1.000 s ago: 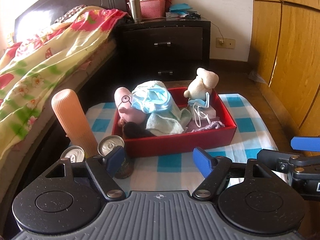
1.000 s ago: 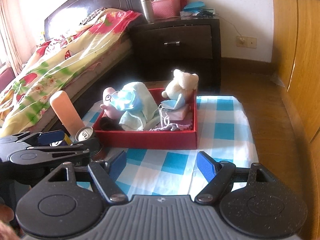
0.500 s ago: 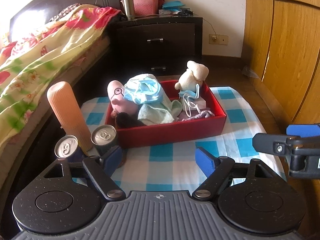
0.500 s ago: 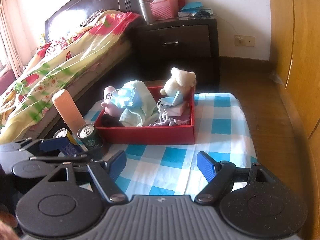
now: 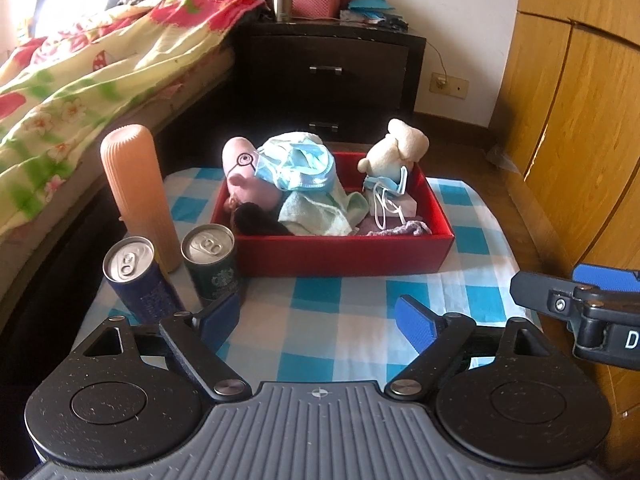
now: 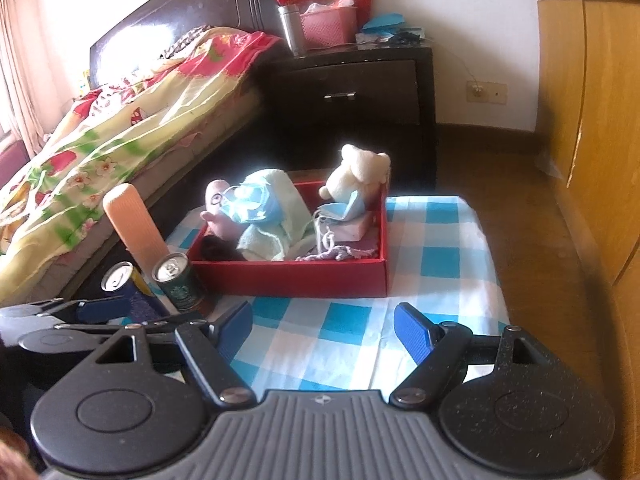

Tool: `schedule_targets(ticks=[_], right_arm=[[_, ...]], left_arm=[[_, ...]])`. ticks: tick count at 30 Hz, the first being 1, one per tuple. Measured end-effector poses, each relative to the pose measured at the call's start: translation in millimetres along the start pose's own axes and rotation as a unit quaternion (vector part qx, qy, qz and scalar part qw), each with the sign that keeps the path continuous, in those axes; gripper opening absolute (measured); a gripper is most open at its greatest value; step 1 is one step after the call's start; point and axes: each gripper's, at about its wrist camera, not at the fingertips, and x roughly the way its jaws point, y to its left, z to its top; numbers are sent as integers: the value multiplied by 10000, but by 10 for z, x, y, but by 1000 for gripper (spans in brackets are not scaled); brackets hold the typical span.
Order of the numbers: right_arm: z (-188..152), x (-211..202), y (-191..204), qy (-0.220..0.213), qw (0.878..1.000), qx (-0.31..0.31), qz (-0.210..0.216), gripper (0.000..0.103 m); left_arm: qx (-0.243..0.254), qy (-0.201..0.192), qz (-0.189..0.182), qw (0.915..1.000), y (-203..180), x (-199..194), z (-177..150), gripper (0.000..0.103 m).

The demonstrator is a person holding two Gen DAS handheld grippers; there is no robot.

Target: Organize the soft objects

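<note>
Hovering both grippers over the checked cloth (image 5: 332, 304) short of the red box (image 5: 344, 256); my left gripper (image 5: 320, 320) has its jaws spread, they've just been opening wider, nothing between them. Right gripper (image 6: 324, 326) also spread and empty. Soft stuff is all piled in the box: pink pig plush (image 5: 244, 172) with a blue face mask (image 5: 296, 168) draped over it, green towel (image 5: 320, 212), cream bear plush (image 5: 400, 146) at the far right corner. I'd guess all light, squashy, non-slip; masks floppy, loops may snag. Best pinch plush by the body, towel at a fold. Left view shows both cans (image 5: 208, 264) and the ribbed peach cylinder (image 5: 136, 196) clearly, plus my right gripper side-on; right view shows more bed (image 6: 100, 152) and my left gripper low left.
</note>
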Motion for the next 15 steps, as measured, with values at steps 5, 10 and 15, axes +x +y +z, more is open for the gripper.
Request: schedule_targets(ticks=[5, 10, 15], right_arm=[[3, 19, 4, -38, 10000, -7, -78, 57], [-7, 48, 24, -30, 9999, -33, -144, 57], [-14, 59, 27, -68, 9998, -16, -189, 57]], left_arm=[[-78, 15, -18, 10000, 7, -1, 4, 84], [-83, -19, -23, 10000, -5, -22, 4, 84], [-102, -39, -47, 9999, -17, -33, 6, 85]])
